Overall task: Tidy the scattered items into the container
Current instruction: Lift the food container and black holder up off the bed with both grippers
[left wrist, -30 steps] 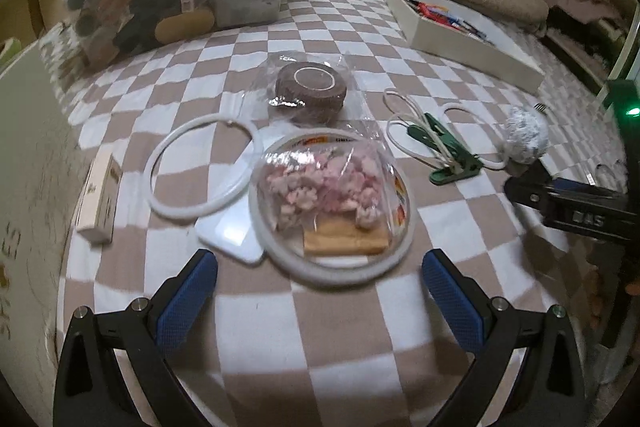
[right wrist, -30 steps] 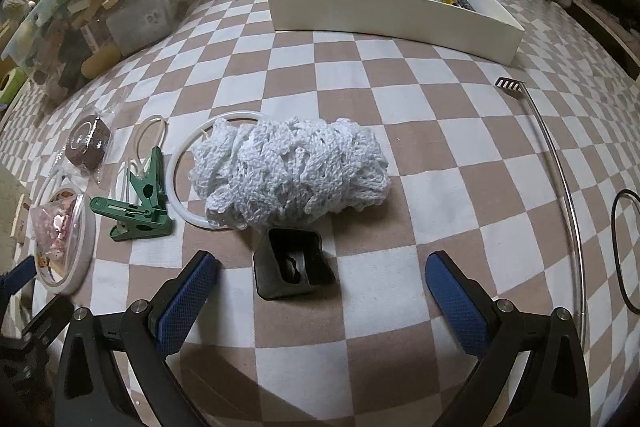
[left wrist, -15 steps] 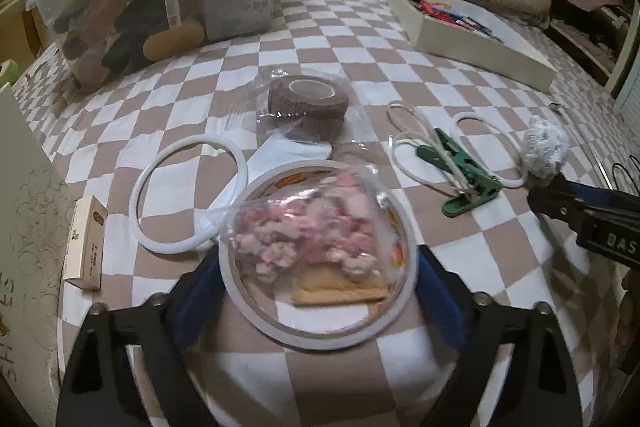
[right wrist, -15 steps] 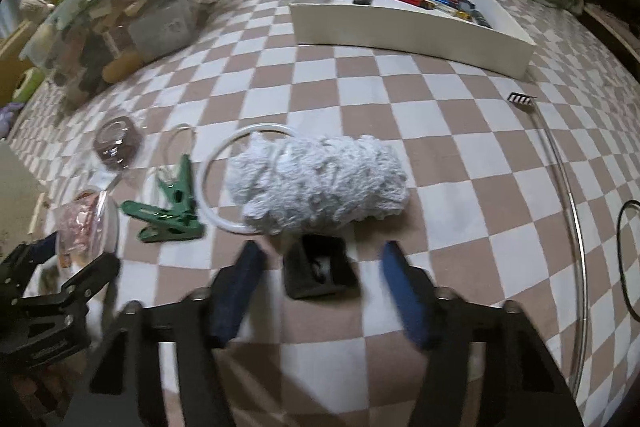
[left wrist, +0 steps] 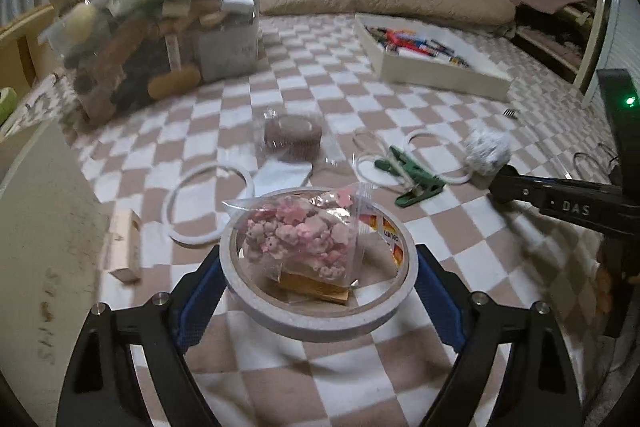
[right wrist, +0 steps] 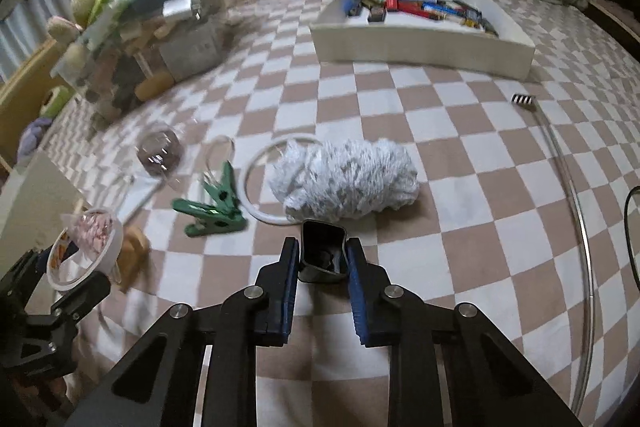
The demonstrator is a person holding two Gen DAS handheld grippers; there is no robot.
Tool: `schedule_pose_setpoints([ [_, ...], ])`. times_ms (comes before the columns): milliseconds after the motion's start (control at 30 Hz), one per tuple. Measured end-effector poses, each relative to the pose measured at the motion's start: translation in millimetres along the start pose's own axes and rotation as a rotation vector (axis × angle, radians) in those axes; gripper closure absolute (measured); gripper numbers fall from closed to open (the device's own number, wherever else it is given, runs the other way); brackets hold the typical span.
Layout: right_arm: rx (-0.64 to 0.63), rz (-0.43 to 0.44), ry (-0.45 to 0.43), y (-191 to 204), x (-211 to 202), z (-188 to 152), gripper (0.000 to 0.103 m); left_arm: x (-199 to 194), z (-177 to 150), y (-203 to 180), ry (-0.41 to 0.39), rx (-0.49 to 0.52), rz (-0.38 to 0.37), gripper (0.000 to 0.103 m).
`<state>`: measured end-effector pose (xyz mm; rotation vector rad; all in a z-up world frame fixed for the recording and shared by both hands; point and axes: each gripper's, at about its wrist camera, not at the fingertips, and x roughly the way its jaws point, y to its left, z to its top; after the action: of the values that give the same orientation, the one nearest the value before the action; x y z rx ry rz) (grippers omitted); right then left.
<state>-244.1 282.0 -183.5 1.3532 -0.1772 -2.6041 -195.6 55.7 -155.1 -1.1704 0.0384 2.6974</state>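
Note:
My left gripper (left wrist: pixel 318 261) is shut on a white tape roll (left wrist: pixel 308 319), its blue pads (left wrist: pixel 200 303) pressing both sides, and holds it off the checked blanket. A clear bag of pink bits (left wrist: pixel 300 239) rests inside the roll. My right gripper (right wrist: pixel 322 245) is shut on a small black box (right wrist: pixel 322 259), just in front of a white net bundle (right wrist: pixel 348 179). The white container (right wrist: pixel 420 39), with several coloured items in it, stands at the far side of the bed. In the right wrist view the left gripper (right wrist: pixel 80 267) carries the roll (right wrist: pixel 86 251) at the left edge.
On the blanket lie a green clip (right wrist: pixel 212 211), white rings (left wrist: pixel 208 205), a wrapped brown roll (left wrist: pixel 292 135), a small carton (left wrist: pixel 124 251) and a long metal scratcher (right wrist: pixel 576 187). A clear bin (left wrist: pixel 160 39) of oddments stands far left, with a pillow behind.
The left jaws closed round the tape roll and raised it with the bag. The right jaws closed on the black box and came up a little.

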Motion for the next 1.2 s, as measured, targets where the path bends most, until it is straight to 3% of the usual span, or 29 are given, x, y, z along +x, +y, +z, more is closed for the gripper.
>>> schedule_pose_setpoints([
  [300, 0.018, 0.114, -0.123, 20.2, -39.9, 2.9, 0.079, -57.4, 3.1, 5.1, -0.107, 0.03, -0.062, 0.013],
  [533, -0.041, 0.195, -0.124, 50.4, -51.4, -11.3, 0.079, -87.9, -8.5, 8.4, -0.16, 0.081, -0.056, 0.013],
  [667, -0.049, 0.227, -0.135, 55.6, -63.5, -22.7, 0.079, -89.8, -8.0, 27.5, -0.098, -0.041, -0.177, 0.014],
  [733, -0.04, 0.244, -0.143, 53.3, -69.2, -27.6, 0.079, -94.5, -8.6, 22.2, -0.133, 0.003, -0.113, 0.014],
  [767, -0.032, 0.253, -0.147, 51.3, -72.0, -30.2, 0.079, -99.0, -10.1, 15.9, -0.166, 0.056, -0.077, 0.029],
  [800, -0.026, 0.258, -0.149, 49.6, -74.0, -32.3, 0.079, -102.0, -12.1, 10.2, -0.181, 0.093, -0.067, 0.051],
  [900, -0.006, 0.269, -0.147, 43.8, -76.6, -37.8, 0.079, -105.1, -19.3, 2.2, -0.164, 0.121, -0.126, 0.053],
  [1167, 0.014, 0.273, -0.126, 38.9, -73.1, -41.3, 0.079, -83.0, -38.1, 10.4, -0.064, 0.072, -0.146, 0.052],
  [1200, 0.014, 0.274, -0.124, 39.1, -72.7, -41.3, 0.079, -81.6, -40.6, 10.9, -0.058, 0.065, -0.147, 0.049],
])
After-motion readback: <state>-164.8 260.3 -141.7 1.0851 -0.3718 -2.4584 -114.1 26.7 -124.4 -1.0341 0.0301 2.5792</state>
